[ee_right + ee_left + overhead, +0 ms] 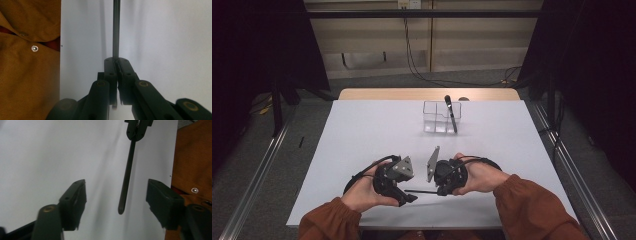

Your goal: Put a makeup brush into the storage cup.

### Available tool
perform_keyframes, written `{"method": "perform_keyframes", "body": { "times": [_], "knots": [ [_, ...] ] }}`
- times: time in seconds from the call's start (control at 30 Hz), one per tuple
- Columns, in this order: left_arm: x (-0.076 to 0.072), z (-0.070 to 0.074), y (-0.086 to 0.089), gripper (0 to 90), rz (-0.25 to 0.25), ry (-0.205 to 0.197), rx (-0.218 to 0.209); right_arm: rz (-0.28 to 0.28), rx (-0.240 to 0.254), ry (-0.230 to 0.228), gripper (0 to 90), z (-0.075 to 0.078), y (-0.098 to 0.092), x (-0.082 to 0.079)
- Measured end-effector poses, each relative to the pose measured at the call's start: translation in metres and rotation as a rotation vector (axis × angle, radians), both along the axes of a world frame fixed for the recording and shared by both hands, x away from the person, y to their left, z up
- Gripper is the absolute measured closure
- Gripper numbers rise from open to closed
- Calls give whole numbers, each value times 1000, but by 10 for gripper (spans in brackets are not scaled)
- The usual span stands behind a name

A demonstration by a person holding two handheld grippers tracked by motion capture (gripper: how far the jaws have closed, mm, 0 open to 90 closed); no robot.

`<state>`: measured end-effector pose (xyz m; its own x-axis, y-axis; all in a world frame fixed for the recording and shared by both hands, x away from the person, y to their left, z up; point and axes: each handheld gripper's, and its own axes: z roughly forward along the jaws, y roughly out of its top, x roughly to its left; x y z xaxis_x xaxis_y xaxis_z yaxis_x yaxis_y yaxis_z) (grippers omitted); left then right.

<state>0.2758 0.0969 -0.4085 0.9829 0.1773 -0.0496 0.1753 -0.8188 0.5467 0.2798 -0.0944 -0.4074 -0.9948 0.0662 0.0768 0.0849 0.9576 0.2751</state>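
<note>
Near the table's front edge, the person is holding both grippers facing each other, and everything is turning on the thin dark rod running level between them, its long axis lying roughly parallel to that front edge. The right gripper is pinching one end of the rod with its jaws pressed together on it. In the left gripper view the rod is reaching in from the far side, its free rounded tip pointing into the gap. The left gripper is standing spread, the tip lying between its jaws without either pad touching it, somewhat nearer the right-hand jaw in that view. I judge a handover is being set up: the left jaws need only close across the rod, which is lying along the gripper's own line.

Farther back, toward the table's far edge, a clear box is holding a dark pen leaning upright, well apart from both hands.
</note>
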Motion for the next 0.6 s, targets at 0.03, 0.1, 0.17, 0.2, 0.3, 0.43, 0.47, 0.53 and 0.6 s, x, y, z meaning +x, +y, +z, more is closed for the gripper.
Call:
{"method": "perform_keyframes", "body": {
  "times": [0.03, 0.1, 0.17, 0.2, 0.3, 0.43, 0.47, 0.53, 0.6],
  "knots": [
    [0, 0, -1, 378, -2, -1, 5, -3, -1, 0, 868, 0, 0, 0],
    [1, 0, -2, 449, -6, -1, 10, 2, 0, 1, 867, 1, 1, 0],
    [1, -1, -3, 509, -14, 5, 11, 6, 2, 1, 867, 0, 1, 1],
    [1, -1, -3, 526, -17, 0, 15, 3, 5, -3, 867, -1, 1, 1],
    [0, -2, -5, 555, -25, -9, 14, 3, 8, -4, 868, -1, 1, 1],
    [1, -2, -5, 651, -32, 2, 3, 2, 10, -7, 868, 0, 1, 1],
    [2, -2, -5, 675, -37, 8, 1, 1, 11, -8, 867, 0, 1, 1],
    [2, -2, -5, 705, -33, 12, -9, 1, 16, -12, 868, 0, 0, 1],
    [2, -3, -5, 718, -33, 21, -10, -1, 13, -12, 867, 1, -1, 1]
  ]
}}
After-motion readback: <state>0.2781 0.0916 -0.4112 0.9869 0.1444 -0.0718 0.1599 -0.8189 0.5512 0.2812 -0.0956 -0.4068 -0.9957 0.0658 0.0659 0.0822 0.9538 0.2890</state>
